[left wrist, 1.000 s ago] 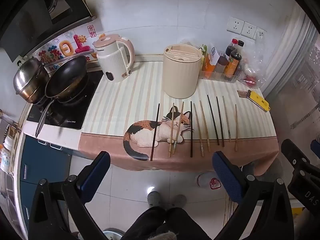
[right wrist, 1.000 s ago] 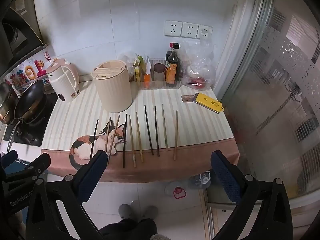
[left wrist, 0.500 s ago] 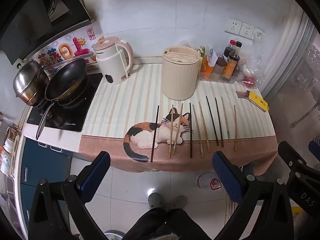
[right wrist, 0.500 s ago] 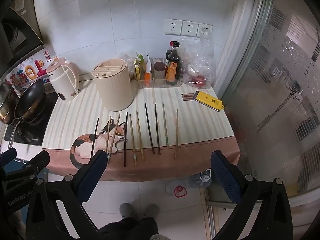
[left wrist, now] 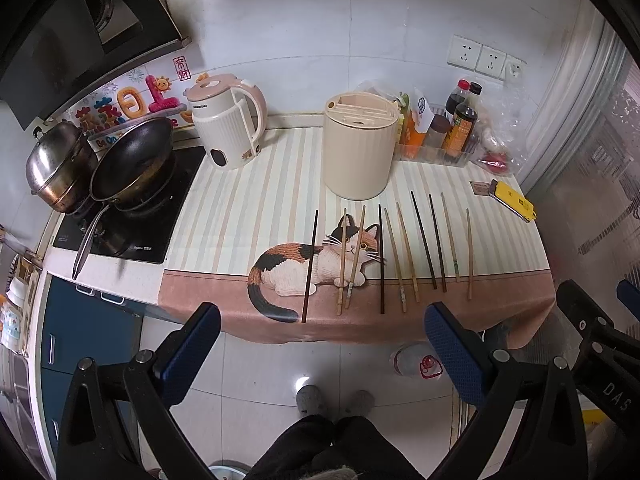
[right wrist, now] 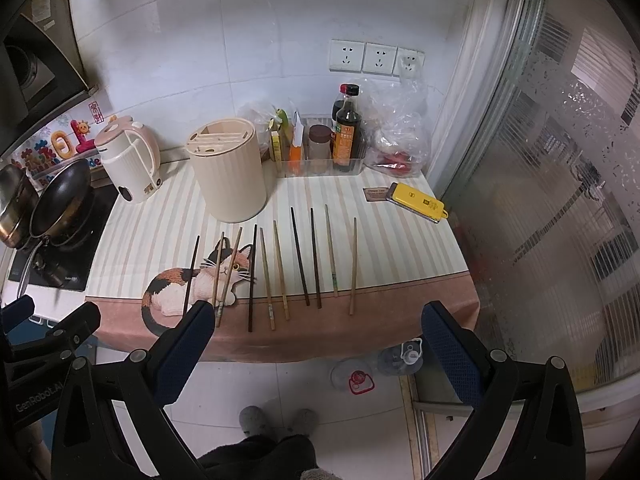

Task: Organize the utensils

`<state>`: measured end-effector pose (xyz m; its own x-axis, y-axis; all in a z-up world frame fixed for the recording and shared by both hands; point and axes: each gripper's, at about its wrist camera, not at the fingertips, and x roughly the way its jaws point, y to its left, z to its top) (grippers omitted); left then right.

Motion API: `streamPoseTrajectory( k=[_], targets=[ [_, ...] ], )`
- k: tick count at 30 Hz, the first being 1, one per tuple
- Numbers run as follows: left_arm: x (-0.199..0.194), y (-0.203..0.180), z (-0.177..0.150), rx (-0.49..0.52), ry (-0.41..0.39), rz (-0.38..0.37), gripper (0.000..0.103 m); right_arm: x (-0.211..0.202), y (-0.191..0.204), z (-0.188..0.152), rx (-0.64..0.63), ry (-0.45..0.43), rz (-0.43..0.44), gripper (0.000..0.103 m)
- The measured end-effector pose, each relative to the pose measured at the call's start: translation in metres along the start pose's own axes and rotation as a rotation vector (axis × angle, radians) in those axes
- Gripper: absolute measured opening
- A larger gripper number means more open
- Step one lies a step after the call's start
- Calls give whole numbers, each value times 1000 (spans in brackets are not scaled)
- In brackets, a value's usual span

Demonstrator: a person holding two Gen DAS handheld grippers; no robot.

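1. Ten chopsticks (left wrist: 382, 258) lie side by side on the table (left wrist: 240, 216), just in front of the cream utensil holder (left wrist: 360, 146), their tips pointing toward it and their handles toward the table's front edge.
2. Four of the sticks are dark and six are pale wood; the leftmost dark chopstick (left wrist: 310, 266) lies across the cat picture (left wrist: 316, 262) printed on the striped cloth, left of the holder's front.
3. Left tongs (left wrist: 320, 344) hang above the floor, short of the table edge and well apart from the holder, spread wide with nothing between the blue pads.
4. Right tongs (right wrist: 314, 342) hover likewise, in front of the holder and off the table, spread wide and empty.
5. Left of the holder stands a pink-lidded kettle (left wrist: 228, 124); further left sit a black pan (left wrist: 132, 160) and a steel pot (left wrist: 60, 168).
6. Right of the holder, a clear tray of bottles (right wrist: 320, 148) stands against the wall, and a yellow device (right wrist: 418, 202) lies near the table's right edge.
7. Below, a person's grey slippers (right wrist: 276, 420) show on the tiled floor.
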<state>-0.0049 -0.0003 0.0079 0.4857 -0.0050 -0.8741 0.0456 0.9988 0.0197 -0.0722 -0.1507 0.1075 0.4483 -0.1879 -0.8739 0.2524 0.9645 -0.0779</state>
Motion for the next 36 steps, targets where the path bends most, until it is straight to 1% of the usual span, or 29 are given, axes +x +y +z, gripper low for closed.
streamPoseTrajectory(
  k=[4, 27, 36],
  targets=[
    [-1, -2, 0, 0, -4, -1, 103, -8, -2, 1, 8, -6, -3, 103],
    [-5, -2, 0, -2, -11, -5, 103, -15, -6, 4, 7, -24, -3, 103],
    [-8, -6, 8, 1, 0, -10, 103, -16, -6, 3, 5, -26, -5, 103]
  ],
)
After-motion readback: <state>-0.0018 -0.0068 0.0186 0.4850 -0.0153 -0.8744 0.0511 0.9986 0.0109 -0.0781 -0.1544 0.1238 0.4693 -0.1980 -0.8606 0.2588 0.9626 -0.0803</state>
